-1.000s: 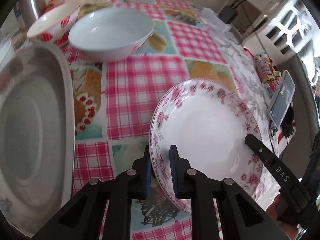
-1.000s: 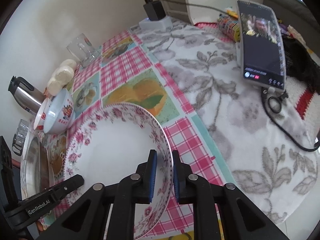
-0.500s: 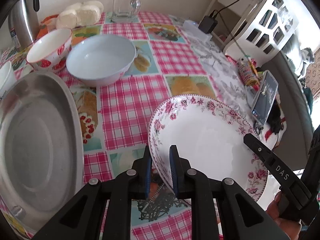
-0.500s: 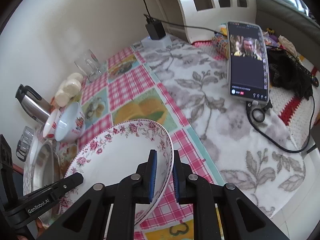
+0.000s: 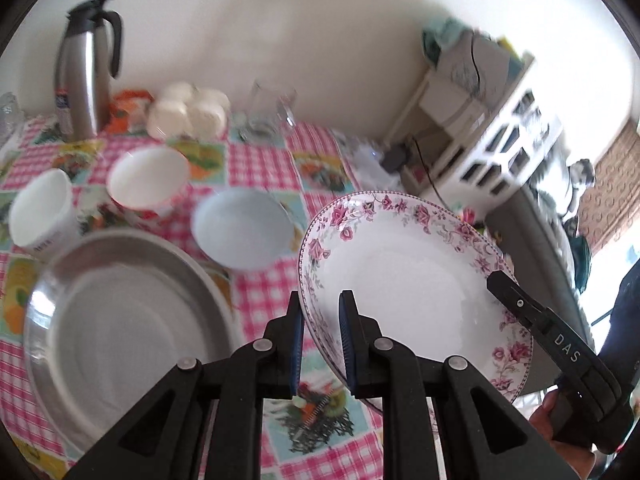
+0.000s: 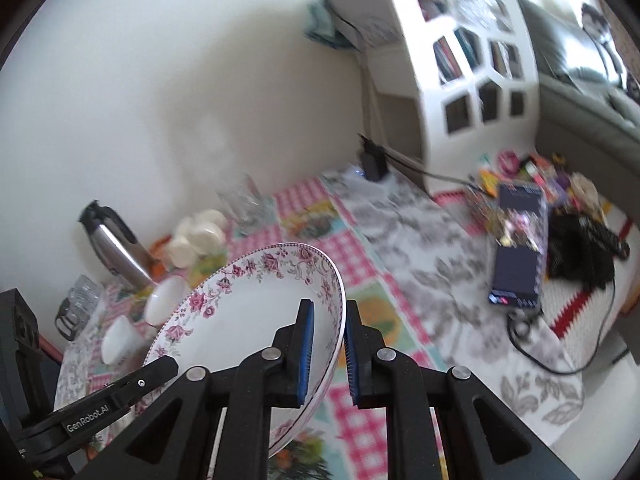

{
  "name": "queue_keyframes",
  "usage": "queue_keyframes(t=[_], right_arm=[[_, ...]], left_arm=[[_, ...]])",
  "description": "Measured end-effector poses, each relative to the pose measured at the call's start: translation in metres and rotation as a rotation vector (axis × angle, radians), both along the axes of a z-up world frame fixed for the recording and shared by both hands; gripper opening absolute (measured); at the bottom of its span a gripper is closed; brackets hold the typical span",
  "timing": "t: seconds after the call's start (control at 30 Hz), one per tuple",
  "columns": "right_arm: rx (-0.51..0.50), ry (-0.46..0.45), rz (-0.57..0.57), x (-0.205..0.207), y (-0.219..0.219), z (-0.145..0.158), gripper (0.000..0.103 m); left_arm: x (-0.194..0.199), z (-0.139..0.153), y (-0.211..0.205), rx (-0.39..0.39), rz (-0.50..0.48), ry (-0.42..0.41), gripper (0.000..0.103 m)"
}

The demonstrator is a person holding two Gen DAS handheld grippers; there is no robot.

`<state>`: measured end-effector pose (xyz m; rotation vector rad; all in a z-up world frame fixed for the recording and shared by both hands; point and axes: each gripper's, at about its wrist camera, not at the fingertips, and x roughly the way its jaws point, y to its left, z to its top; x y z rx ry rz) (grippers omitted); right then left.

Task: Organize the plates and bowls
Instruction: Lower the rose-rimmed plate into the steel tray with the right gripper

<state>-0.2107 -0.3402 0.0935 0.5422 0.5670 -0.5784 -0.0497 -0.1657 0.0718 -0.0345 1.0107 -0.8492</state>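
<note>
Both grippers clamp one flowered plate [image 5: 408, 280] by opposite edges of its rim. The left gripper [image 5: 320, 344] has its jaws nearly closed, blue pads pressed on either face of the rim at the plate's near left edge. The right gripper [image 6: 328, 352] grips the opposite rim in the same way, jaws nearly closed; in the left wrist view its black finger crosses the plate's right edge. The plate is clear of the desk [image 5: 260, 160], held tilted above the pink checked cloth.

Below and to the left of the plate lies a large metal tray [image 5: 120, 332]. Just beyond the tray's far edge stands a pale blue bowl [image 5: 244, 232], with a white bowl with red trim [image 5: 148, 176] and a white cup [image 5: 40, 212] further left. Near the wall stand a steel flask [image 5: 88, 68], a cluster of white round items [image 5: 188, 110], too blurred to identify, and a clear glass mug [image 5: 272, 110].

To the right, in the right wrist view, a phone [image 6: 518, 244] lies on a grey leaf-patterned cloth [image 6: 420, 240], with a white lattice shelf [image 6: 476, 48] behind it.
</note>
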Motion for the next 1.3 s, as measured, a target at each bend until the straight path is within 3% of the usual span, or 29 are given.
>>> queue_keyframes(t=[0.3, 0.77, 1.3], right_arm=[[0.005, -0.074, 0.112, 0.06, 0.053, 0.021, 0.016], [0.06, -0.078, 0.276, 0.139, 0.13, 0.003, 0.016], [0.16, -0.021, 0.324, 0.169, 0.153, -0.031, 0.016]], left_arm=[[0.05, 0.01, 0.075, -0.084, 0.173, 0.039, 0.017], [0.096, 0.003, 0.17, -0.039, 0.306, 0.008, 0.017], [0.109, -0.019, 0.194, 0.059, 0.341, 0.011, 0.017]])
